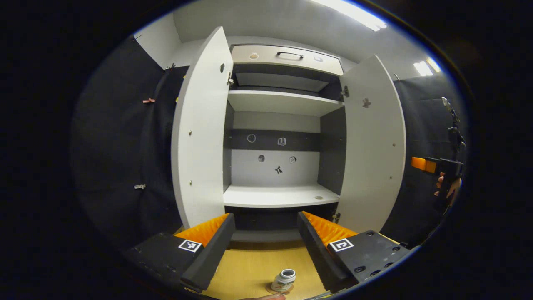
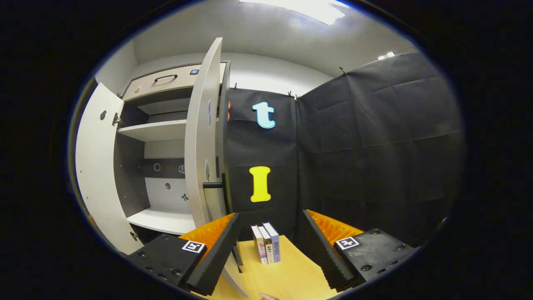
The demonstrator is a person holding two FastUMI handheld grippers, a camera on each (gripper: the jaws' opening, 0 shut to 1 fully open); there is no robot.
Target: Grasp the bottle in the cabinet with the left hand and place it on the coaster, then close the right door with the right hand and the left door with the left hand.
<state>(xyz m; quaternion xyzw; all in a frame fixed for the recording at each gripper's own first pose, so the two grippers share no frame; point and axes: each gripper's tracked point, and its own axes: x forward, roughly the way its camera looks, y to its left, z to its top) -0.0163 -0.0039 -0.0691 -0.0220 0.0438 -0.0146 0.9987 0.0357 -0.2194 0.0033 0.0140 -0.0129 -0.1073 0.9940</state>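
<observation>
A small white bottle [image 1: 284,280] with a grey cap stands on a round brown coaster [image 1: 270,288] on the wooden table, low between my left gripper's fingers. My left gripper [image 1: 266,233] is open and holds nothing, facing the cabinet [image 1: 277,125]. Both cabinet doors stand open: the left door [image 1: 200,129] and the right door [image 1: 372,146]. My right gripper [image 2: 270,237] is open and empty, just right of the right door's edge [image 2: 202,137], whose black handle [image 2: 213,184] sticks out. The right gripper [image 1: 433,166] also appears far right in the left gripper view, held by a hand.
Three books [image 2: 266,243] stand upright on the wooden table [image 2: 287,275] between the right gripper's fingers, against the black cloth wall. The cabinet's white shelves [image 1: 279,195] hold nothing. A drawer with a dark handle [image 1: 289,54] tops the cabinet.
</observation>
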